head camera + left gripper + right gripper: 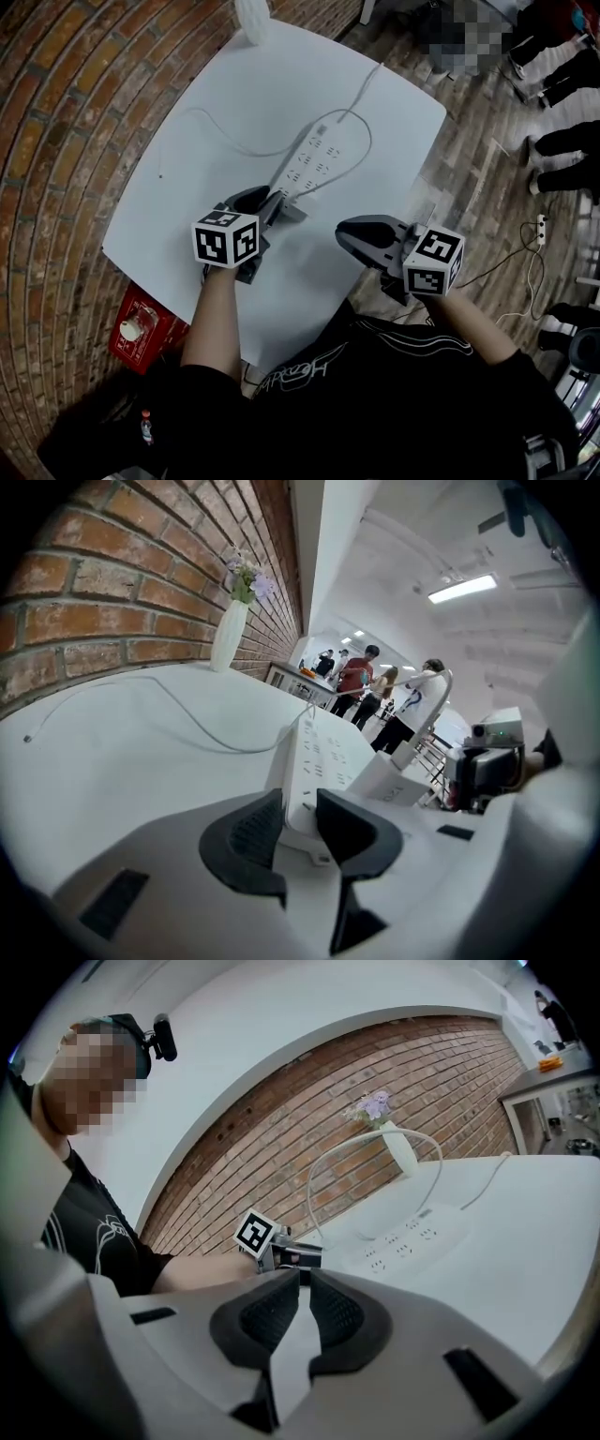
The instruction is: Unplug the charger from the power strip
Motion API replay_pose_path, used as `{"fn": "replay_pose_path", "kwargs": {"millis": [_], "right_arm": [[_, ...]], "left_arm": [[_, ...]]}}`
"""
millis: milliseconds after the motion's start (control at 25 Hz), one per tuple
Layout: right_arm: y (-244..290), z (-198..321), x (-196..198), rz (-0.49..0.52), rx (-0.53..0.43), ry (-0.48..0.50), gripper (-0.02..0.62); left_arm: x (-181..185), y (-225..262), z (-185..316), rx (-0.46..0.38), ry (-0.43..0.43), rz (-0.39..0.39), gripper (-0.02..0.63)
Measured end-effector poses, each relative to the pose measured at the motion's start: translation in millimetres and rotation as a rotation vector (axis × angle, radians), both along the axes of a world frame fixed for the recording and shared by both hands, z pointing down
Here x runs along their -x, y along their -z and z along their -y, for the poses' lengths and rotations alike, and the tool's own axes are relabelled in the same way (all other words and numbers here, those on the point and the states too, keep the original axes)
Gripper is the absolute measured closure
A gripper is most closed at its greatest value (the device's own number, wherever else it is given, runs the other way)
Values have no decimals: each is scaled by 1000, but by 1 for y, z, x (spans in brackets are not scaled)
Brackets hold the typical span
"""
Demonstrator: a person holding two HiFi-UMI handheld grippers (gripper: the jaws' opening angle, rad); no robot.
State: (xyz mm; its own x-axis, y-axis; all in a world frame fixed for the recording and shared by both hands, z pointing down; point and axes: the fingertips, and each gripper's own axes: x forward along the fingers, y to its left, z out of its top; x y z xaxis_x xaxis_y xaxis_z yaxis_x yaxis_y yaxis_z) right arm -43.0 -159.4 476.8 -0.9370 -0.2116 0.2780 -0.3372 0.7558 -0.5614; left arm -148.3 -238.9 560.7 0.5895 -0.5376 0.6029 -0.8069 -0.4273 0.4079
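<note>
A white power strip [309, 164] lies on the white table [187, 206], running away from me. My left gripper [272, 202] is at its near end. In the left gripper view the two dark pads [248, 832] press on both sides of the power strip's [323, 752] near end, so my left gripper [300, 822] is shut on it. A white charger block [389, 782] sits at the strip's right side, its cable [442, 691] arching upward. My right gripper [345, 230] hangs over the table's near right edge, shut and empty [305, 1283], with the strip [412, 1241] ahead of it.
A thin white cable [216, 127] curls across the left half of the table. A white vase with flowers [251, 19] stands at the far corner by the brick wall. A red crate [141, 328] sits on the floor at left. People's legs [562, 150] show at right.
</note>
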Motion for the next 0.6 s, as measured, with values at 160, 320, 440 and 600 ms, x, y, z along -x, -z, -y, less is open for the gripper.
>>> {"fn": "replay_pose_path", "kwargs": {"millis": [160,320,440,600], "right_arm": [[-4,4,4,-24,-28,7,593],[-4,14,11,-77,-116,3,463],[-7,21,20,-128,-235,9,430],[-15,28,34,-171,-338,12,403]], "left_arm": [[0,-1,0,24,-4,-10,495],[-1,-1,0,25,-4,-6,494],[-1,-2,0,40,-7,-15,492],[-1,-1,0,24,-8,-8,492]]}}
